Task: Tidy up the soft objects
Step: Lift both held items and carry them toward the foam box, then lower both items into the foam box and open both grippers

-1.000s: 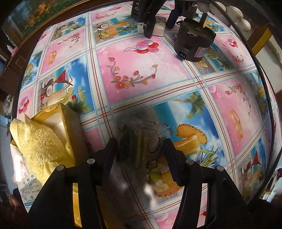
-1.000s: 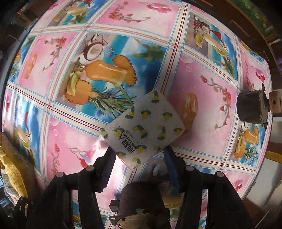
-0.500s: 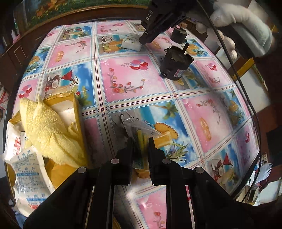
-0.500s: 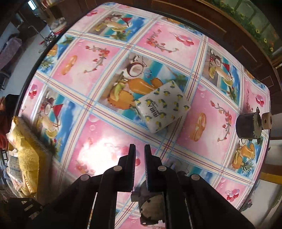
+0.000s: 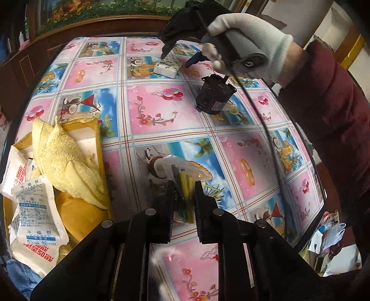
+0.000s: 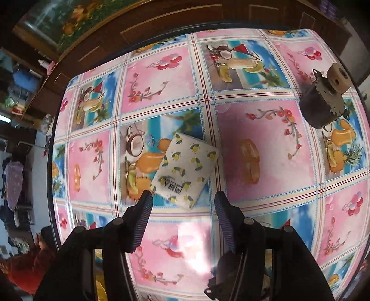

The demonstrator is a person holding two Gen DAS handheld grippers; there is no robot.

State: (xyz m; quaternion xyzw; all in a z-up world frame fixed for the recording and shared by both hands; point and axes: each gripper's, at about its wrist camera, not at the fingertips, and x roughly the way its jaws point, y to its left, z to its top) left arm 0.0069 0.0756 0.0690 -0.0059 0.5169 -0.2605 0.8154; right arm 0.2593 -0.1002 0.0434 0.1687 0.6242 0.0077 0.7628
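My left gripper [image 5: 183, 199] is shut on a clear plastic bag [image 5: 185, 176] holding green and yellow strips, lifted a little off the patterned tablecloth [image 5: 161, 108]. A white tissue pack with lemon print [image 6: 185, 171] lies flat on the cloth. My right gripper [image 6: 183, 201] hovers over it with its jaws opening; the pack's near end sits between the fingertips [image 6: 148, 199], not pressed. In the left wrist view the right gripper [image 5: 177, 60], held by a white-gloved hand [image 5: 249, 41], points down at the tissue pack [image 5: 167, 67].
A yellow box [image 5: 92, 143] at the table's left edge holds a yellow towel [image 5: 62, 157] and white desiccant packets [image 5: 34, 208]. A black motor [image 5: 215, 97] stands near the tissue pack; another motor [image 6: 323, 108] sits far right. Dark wooden furniture [image 6: 161, 20] lies behind.
The left gripper closed on the plastic bag and raised it. The right gripper shut with nothing in it, then rolled, opened again and came back down over the tissue pack.
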